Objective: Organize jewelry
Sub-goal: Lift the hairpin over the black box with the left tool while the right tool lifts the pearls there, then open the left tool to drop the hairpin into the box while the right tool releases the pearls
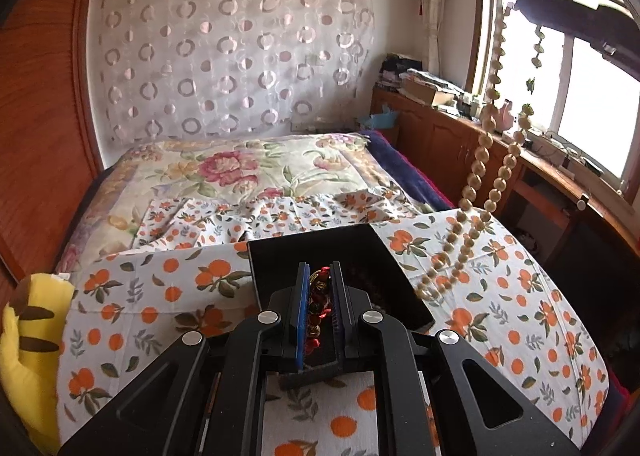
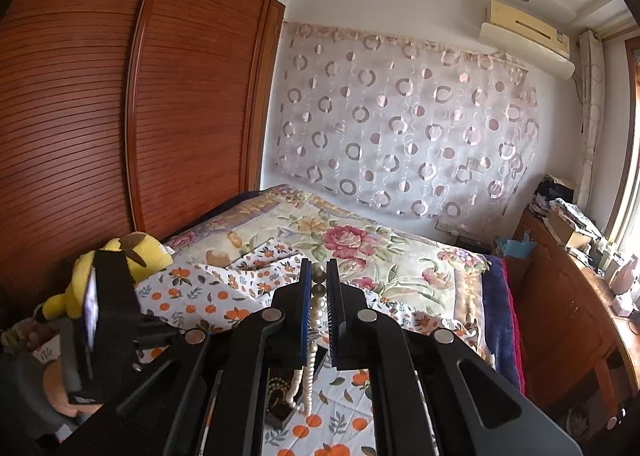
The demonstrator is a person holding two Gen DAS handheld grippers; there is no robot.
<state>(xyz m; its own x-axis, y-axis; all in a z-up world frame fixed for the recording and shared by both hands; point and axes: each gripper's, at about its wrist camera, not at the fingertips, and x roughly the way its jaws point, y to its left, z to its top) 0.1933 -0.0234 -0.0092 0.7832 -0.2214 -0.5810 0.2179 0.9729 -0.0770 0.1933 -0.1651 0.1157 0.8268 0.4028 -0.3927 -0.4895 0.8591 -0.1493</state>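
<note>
Left gripper: jaws pinching red-and-gold beaded jewelry piece, held above open black rectangular box. Box sits on white cloth with orange-fruit print spread over bed. Right gripper: jaws pinching long strand of cream pearl beads; in left view strand hangs down from upper right, lower end trailing onto printed cloth just beside box's right edge. Yellow plush toy at cloth's left edge. Floral quilt beyond, wooden wardrobe at left.
</note>
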